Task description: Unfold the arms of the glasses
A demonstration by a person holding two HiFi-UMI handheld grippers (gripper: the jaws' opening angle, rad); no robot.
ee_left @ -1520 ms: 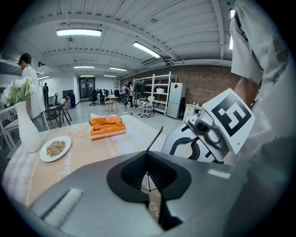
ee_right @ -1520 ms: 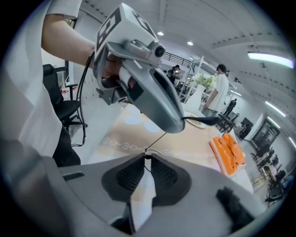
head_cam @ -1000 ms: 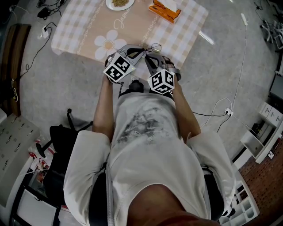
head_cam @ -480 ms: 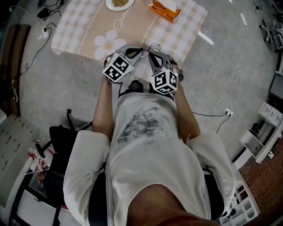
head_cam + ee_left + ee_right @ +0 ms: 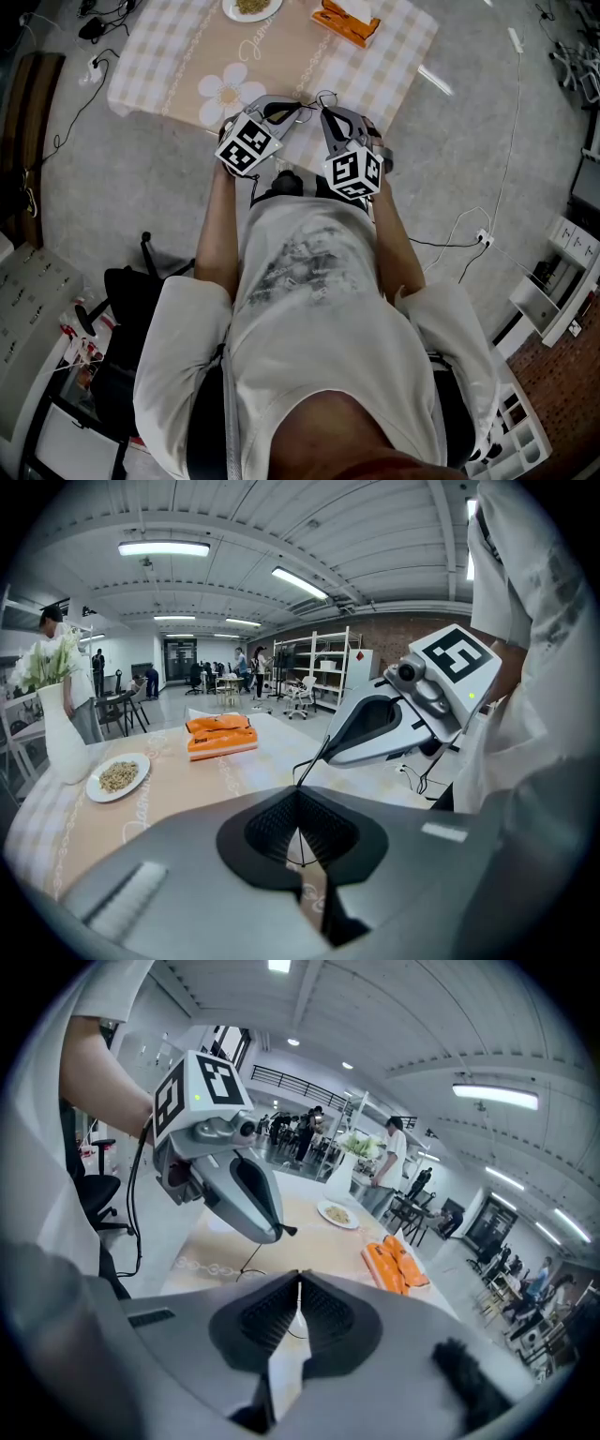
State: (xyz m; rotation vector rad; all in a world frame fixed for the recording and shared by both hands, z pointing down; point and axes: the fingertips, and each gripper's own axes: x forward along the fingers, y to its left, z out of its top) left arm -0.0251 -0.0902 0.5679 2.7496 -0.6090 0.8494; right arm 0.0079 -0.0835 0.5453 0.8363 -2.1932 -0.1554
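Thin wire-framed glasses [image 5: 320, 97] hang between my two grippers above the near edge of the table. The left gripper [image 5: 298, 108] is shut, with a thin wire of the frame pinched at its tip [image 5: 298, 794]. From there a dark arm of the glasses [image 5: 312, 763] runs up to the right gripper [image 5: 333, 757]. The right gripper [image 5: 325, 112] is also shut on a slim pale part of the glasses [image 5: 300, 1279]. In the right gripper view the dark wire [image 5: 249, 1257] leads to the left gripper [image 5: 284, 1232]. The lenses are mostly hidden.
The table has a checked cloth with flower prints [image 5: 187, 56]. On it stand a plate of food [image 5: 253, 7], an orange pack [image 5: 349, 21] and a white vase [image 5: 64, 733]. Cables lie on the floor and a dark chair [image 5: 131, 291] stands at my left.
The right gripper has risen a little and shifted right, away from the left one, taking its part of the glasses along. The left gripper has stayed put.
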